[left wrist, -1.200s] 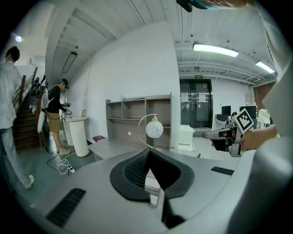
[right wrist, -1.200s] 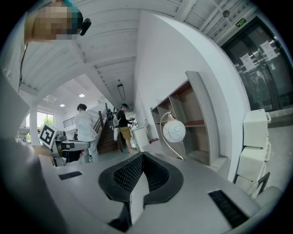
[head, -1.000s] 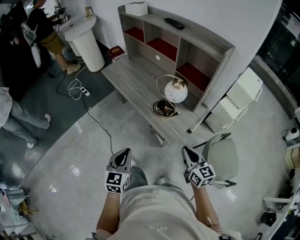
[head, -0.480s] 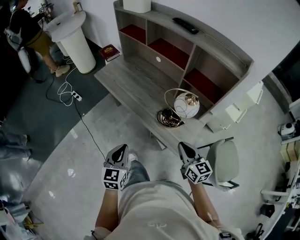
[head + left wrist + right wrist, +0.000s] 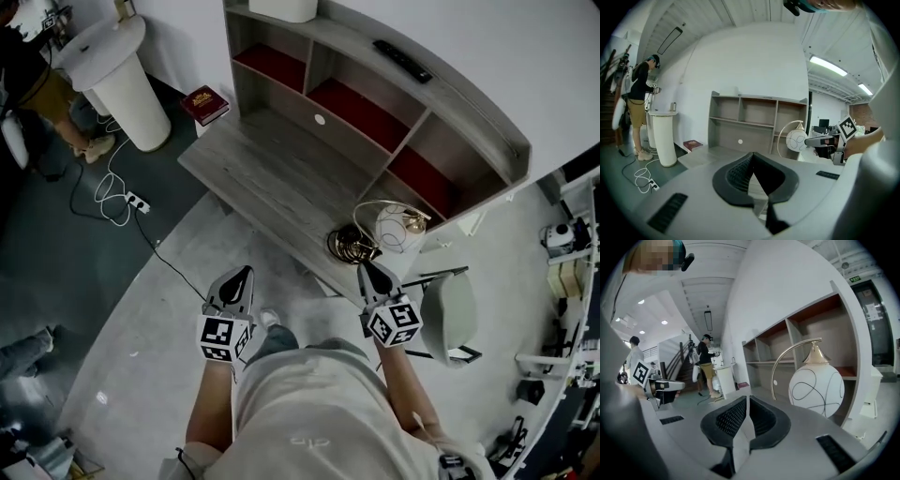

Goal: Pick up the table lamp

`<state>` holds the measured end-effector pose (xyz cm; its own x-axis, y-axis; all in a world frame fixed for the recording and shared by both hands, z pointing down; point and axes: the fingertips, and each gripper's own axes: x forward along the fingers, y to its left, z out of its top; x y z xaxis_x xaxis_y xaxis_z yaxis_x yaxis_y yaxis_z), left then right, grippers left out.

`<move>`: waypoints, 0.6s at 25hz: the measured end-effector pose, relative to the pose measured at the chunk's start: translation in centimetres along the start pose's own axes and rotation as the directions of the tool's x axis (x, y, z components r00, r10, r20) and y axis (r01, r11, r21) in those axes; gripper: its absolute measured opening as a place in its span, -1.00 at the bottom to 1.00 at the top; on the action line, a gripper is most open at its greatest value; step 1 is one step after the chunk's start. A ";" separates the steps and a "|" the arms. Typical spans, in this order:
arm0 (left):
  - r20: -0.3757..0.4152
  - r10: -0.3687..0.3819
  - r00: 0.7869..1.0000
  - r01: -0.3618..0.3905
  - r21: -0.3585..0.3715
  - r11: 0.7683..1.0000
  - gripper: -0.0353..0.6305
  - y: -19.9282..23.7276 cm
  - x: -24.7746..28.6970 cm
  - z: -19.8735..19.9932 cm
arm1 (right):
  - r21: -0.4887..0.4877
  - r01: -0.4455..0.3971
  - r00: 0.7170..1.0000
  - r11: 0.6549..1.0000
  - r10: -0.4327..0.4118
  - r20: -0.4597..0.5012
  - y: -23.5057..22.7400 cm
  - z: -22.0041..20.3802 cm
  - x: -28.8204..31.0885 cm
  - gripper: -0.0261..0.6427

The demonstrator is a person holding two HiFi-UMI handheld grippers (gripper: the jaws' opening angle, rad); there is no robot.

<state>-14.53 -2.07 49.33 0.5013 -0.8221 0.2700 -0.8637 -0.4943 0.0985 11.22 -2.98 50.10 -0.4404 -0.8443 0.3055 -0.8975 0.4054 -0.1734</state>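
Observation:
The table lamp (image 5: 386, 232) has a white globe shade with dark lines, a gold curved arm and a gold base (image 5: 349, 247). It stands near the right end of the grey wooden desk (image 5: 272, 173). My right gripper (image 5: 371, 271) is shut and empty, just short of the desk edge in front of the lamp. The globe (image 5: 816, 389) looms close on the right of the right gripper view. My left gripper (image 5: 242, 275) is also shut and empty, over the floor to the left. In the left gripper view the lamp (image 5: 795, 138) shows at the right, beside the right gripper (image 5: 828, 140).
A shelf unit with red-lined compartments (image 5: 361, 111) backs the desk, with a remote (image 5: 402, 60) on top. A grey chair (image 5: 449, 315) stands right of me. A white pedestal (image 5: 120, 80), a book (image 5: 204, 102), a floor cable (image 5: 127, 202) and a person (image 5: 42, 94) are at the left.
I have walked toward the desk. Both grippers came forward, still shut, and the lamp is now much closer to the right gripper.

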 end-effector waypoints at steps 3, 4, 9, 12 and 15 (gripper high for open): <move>0.003 -0.004 1.000 0.004 -0.025 1.000 -0.85 2.1 0.4 0.2 | -0.008 0.034 0.999 0.999 -0.034 -0.003 0.3 1.0 1.9 -0.76; 0.005 0.000 1.000 0.000 -0.033 0.999 -0.85 2.7 0.4 0.1 | -0.011 0.044 0.999 0.999 -0.044 -0.004 0.2 1.2 2.4 -0.70; 0.001 0.026 1.000 -0.026 -0.067 0.997 -0.85 4.5 0.7 -0.4 | -0.040 0.096 0.995 0.995 -0.097 -0.017 -0.9 1.8 5.3 -0.52; -0.015 0.039 0.999 -0.040 -0.080 0.996 -0.85 4.9 1.2 -0.9 | -0.046 0.130 0.991 0.990 -0.132 -0.032 -2.0 1.7 6.9 -0.40; -0.031 0.052 0.998 -0.054 -0.085 0.995 -0.85 5.2 2.0 -1.2 | -0.042 0.155 0.987 0.987 -0.156 -0.045 -3.1 1.5 8.4 -0.25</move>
<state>-18.06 -5.99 51.53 0.4542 -0.8374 0.3041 -0.8908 -0.4234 0.1647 10.29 -11.86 51.83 -0.2951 -0.8805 0.3709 -0.9550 0.2844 -0.0848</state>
